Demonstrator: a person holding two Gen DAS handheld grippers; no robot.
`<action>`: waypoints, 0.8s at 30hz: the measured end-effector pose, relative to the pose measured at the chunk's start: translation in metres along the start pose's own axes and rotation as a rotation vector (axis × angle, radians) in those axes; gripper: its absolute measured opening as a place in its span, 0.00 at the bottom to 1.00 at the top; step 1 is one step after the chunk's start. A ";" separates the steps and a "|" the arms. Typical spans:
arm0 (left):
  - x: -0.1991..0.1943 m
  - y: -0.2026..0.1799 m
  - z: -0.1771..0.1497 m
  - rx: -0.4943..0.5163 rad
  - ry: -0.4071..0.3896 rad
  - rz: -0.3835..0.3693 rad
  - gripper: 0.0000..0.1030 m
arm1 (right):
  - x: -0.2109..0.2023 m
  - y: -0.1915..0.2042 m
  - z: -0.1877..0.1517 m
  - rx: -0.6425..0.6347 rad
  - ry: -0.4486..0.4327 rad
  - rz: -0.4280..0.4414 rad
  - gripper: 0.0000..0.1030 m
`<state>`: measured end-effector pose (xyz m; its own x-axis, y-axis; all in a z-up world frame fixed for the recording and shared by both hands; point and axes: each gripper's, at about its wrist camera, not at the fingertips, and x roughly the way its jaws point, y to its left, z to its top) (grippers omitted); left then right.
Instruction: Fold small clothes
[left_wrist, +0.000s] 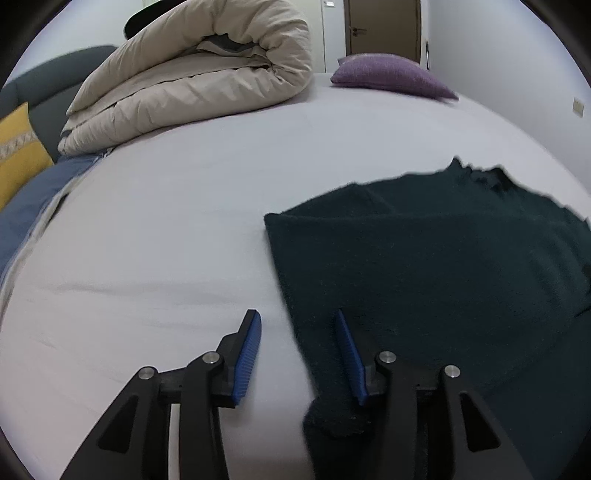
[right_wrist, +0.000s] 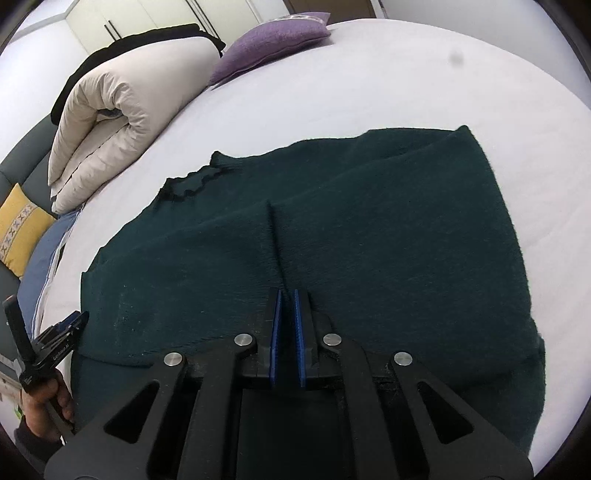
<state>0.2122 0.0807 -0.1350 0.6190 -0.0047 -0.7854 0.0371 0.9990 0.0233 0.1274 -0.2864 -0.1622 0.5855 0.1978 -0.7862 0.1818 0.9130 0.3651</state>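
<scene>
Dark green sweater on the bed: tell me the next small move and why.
Probably bring the left gripper forward and close it on the near left edge of the dark green sweater. Its jaws stand open with that edge between them, unpinched, while the right gripper is shut on a raised pleat of the knit. Both need a hold before folding.

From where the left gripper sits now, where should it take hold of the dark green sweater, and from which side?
Take the dark green sweater at its near left corner, coming in from the bare sheet side. That edge runs straight and lies flat between the fingers of the left gripper, which stand open, so little repositioning seems needed.
</scene>
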 end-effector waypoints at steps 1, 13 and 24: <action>-0.009 0.004 -0.002 -0.025 -0.002 -0.009 0.45 | -0.003 -0.004 0.000 0.030 0.004 0.015 0.09; -0.125 0.047 -0.127 -0.286 0.067 -0.336 0.70 | -0.165 -0.021 -0.093 0.013 -0.147 0.196 0.69; -0.175 0.035 -0.227 -0.325 0.203 -0.514 0.68 | -0.242 -0.105 -0.205 0.107 -0.051 0.221 0.68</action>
<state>-0.0728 0.1263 -0.1376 0.4232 -0.5100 -0.7488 0.0301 0.8340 -0.5510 -0.1955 -0.3571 -0.1131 0.6589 0.3677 -0.6563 0.1261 0.8061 0.5782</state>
